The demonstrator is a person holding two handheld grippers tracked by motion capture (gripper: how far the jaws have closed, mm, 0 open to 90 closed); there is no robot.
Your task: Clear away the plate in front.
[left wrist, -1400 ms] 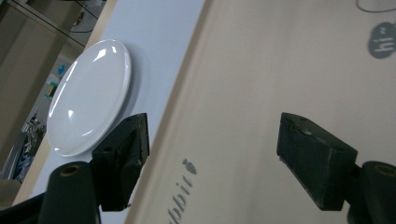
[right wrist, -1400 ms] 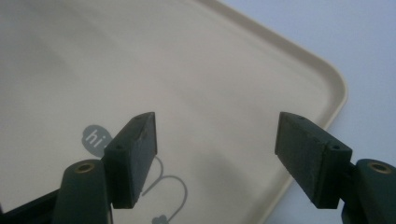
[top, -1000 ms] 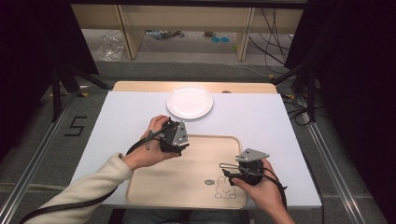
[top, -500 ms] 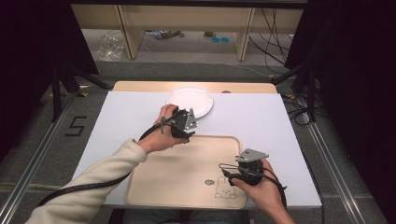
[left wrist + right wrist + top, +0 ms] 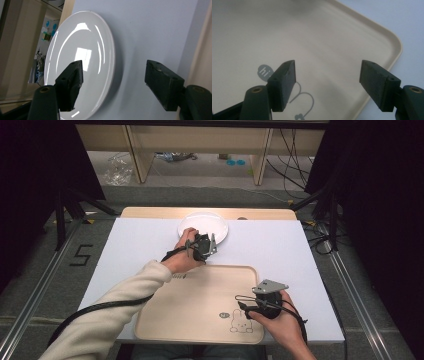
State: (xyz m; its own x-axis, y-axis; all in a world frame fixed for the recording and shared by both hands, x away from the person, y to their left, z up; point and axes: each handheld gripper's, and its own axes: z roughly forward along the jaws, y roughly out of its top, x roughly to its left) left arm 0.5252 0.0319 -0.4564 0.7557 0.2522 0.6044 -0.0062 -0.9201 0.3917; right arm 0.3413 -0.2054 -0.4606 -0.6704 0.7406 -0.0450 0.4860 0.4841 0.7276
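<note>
Left hand-held gripper (image 5: 209,243) at near rim of white plate (image 5: 202,226), jaws wide but just been closing in, rim edge between them, pads not touching yet. Plate flat on white tabletop (image 5: 135,245), far centre, just beyond wooden tray (image 5: 200,295). Right hand-held gripper (image 5: 327,85) over tray's near right corner by rabbit print (image 5: 239,322), jaws wide, nothing held.
</note>
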